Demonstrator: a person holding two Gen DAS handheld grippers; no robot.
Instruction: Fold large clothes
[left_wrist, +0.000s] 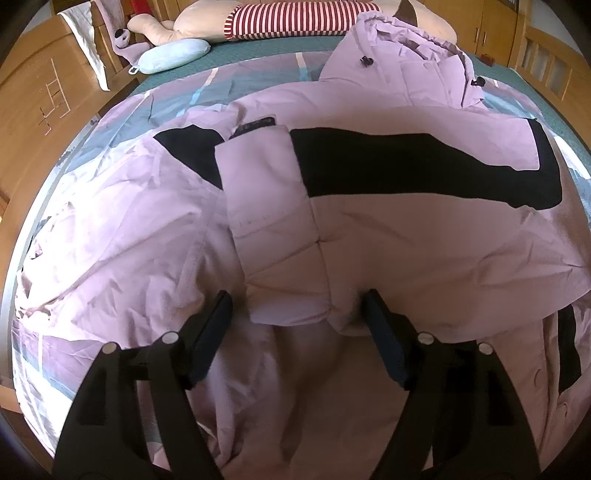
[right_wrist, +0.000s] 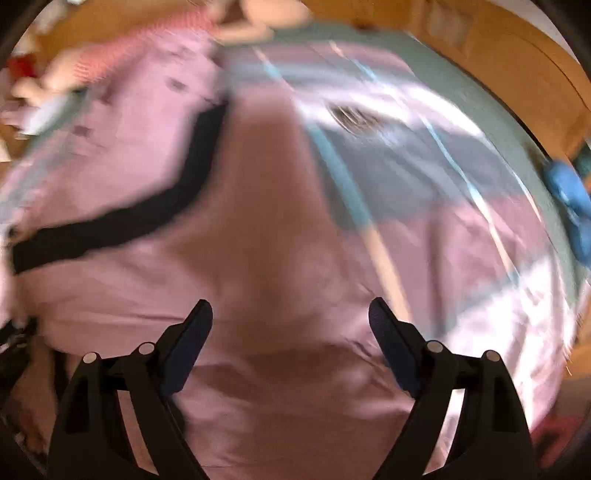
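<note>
Both grippers, left gripper (left_wrist: 297, 306); right gripper (right_wrist: 290, 314), hang spread-jawed over pink jacket (left_wrist: 406, 236).

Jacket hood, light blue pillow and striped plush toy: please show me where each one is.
jacket hood (left_wrist: 402, 62), left wrist view, on its lilac outer fabric.
light blue pillow (left_wrist: 173, 55), left wrist view, on its middle.
striped plush toy (left_wrist: 295, 18), left wrist view, on its red-and-white shirt.
</note>
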